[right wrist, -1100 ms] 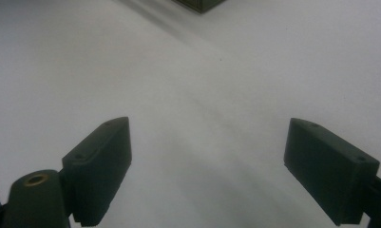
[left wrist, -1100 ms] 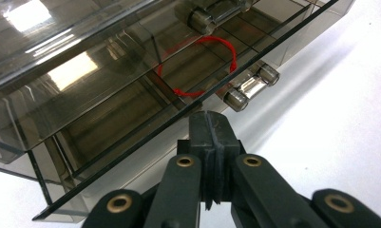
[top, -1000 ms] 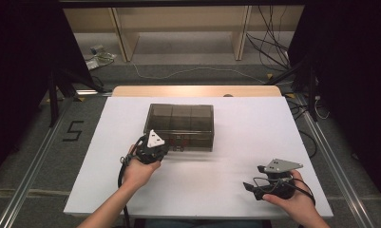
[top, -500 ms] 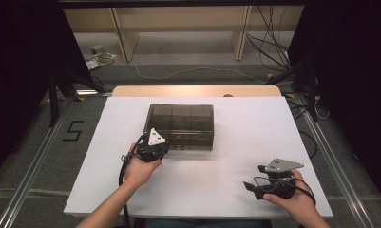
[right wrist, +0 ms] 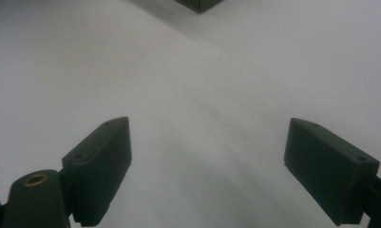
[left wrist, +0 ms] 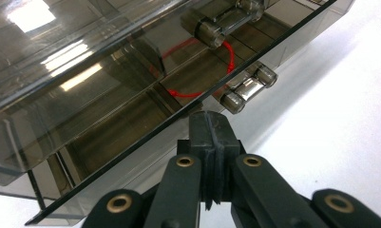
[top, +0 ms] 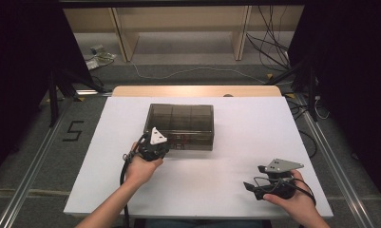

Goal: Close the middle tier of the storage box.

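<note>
A smoky see-through plastic box (top: 181, 124) with inner dividers lies closed in the middle of the white table (top: 235, 142). My left gripper (top: 162, 144) is at the box's front wall, held by the left hand. In the left gripper view its jaws (left wrist: 209, 121) are pressed together, with the tip right at the lid's front edge (left wrist: 145, 133) and nothing visibly between the pads. A red ring (left wrist: 197, 71) shows through the lid, beside two clear cylindrical latch pieces (left wrist: 247, 88). My right gripper (top: 249, 188) rests low near the table's front right, open (right wrist: 207, 142) over bare white surface.
A wooden strip (top: 193, 90) borders the table's far edge. Metal rails (top: 31, 175) run along both sides on the grey floor, and cables (top: 273, 52) lie beyond the table. Wooden furniture legs (top: 124, 38) stand at the back.
</note>
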`<state>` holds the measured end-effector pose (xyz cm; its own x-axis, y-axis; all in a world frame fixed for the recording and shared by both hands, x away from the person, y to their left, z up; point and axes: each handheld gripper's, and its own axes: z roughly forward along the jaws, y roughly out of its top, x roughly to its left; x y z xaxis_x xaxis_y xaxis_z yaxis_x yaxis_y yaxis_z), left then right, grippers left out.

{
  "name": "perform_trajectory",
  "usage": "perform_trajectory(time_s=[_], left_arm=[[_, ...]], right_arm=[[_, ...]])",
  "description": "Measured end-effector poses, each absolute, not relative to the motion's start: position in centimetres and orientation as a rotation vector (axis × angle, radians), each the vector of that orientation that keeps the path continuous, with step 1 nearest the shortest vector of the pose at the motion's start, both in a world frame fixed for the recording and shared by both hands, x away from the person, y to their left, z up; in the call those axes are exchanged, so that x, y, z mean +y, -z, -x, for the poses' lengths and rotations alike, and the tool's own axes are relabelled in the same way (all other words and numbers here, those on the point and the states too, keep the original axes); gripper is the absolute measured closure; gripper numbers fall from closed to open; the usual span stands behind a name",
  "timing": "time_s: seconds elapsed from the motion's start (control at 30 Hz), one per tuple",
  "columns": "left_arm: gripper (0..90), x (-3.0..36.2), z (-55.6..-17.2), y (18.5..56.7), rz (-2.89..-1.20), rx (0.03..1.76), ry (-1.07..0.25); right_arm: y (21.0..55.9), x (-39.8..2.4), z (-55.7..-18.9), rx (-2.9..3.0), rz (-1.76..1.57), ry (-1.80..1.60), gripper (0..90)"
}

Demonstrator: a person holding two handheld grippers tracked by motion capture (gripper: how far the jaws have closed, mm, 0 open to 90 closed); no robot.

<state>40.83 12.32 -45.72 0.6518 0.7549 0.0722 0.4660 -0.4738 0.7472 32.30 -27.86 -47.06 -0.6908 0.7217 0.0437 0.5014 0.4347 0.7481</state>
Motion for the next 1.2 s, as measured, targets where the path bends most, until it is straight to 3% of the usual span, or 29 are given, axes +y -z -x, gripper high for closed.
perform_trajectory(time_s=[1.2], left_arm=[[89.8,11.8,-42.0,45.6,-2.142,0.958,-0.513]], right_arm=[[47.0,-27.8,-32.3,2.409,-1.06,-1.112,16.6]])
